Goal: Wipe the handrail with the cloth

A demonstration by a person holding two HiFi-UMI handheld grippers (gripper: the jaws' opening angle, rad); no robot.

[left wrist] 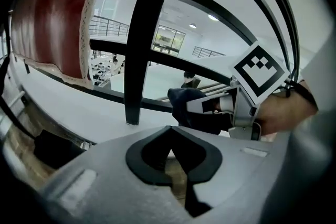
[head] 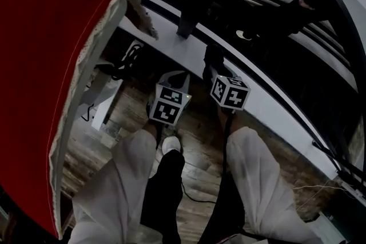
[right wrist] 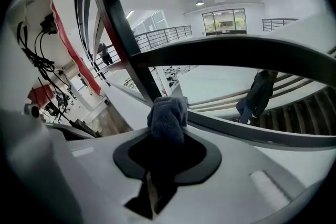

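- Right gripper [right wrist: 167, 131]: jaws pinching the cloth [right wrist: 168, 113], a soft, dark blue fleecy wad, bunched beyond the tips, probably to serve as a pad.
- Close to the handrail [right wrist: 236, 52], a smooth black rounded bar; contact not possible to tell.
- Left gripper [left wrist: 170, 149]: jaws pressed together, empty, placed left, probably out of the way.

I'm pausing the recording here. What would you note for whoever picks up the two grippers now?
Right gripper: shut on the dark blue cloth, held low beside the black post, over the white ledge.
Left gripper: shut, empty, alongside.
Done: cannot tell whether the cloth touches the handrail bar; no wiped stretch shows.
Left: wipe the handrail.
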